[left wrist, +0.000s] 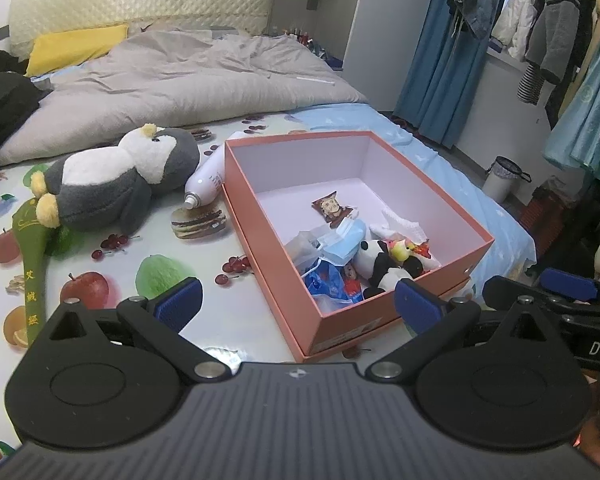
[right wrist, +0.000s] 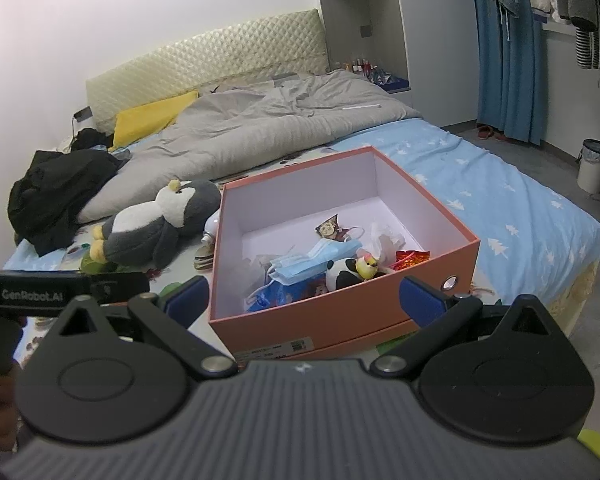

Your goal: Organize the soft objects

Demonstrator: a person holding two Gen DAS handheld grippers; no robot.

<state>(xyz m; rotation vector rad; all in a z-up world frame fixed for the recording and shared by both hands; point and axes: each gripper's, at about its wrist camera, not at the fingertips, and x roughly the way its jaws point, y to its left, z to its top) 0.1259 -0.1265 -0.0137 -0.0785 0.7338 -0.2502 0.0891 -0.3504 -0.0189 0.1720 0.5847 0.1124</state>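
Left wrist view: both grippers, left gripper point(left wrist: 298, 305) and right gripper point(right wrist: 304, 298), released, empty, near box point(left wrist: 404, 312). Next: grasp penguin plush point(left wrist: 116, 184) beside box.

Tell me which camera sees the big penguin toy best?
The left wrist view: the penguin plush is nearer, larger and unblocked there. In the right wrist view, it is smaller and farther off, though still fully visible.

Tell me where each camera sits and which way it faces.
Left wrist: on the left gripper, facing across the bed at the penguin plush and orange box; its open jaws show, with the right gripper at the right edge.
Right wrist: on the right gripper, facing the box from nearer; its open jaws show.
Shared: box, penguin, grey duvet.
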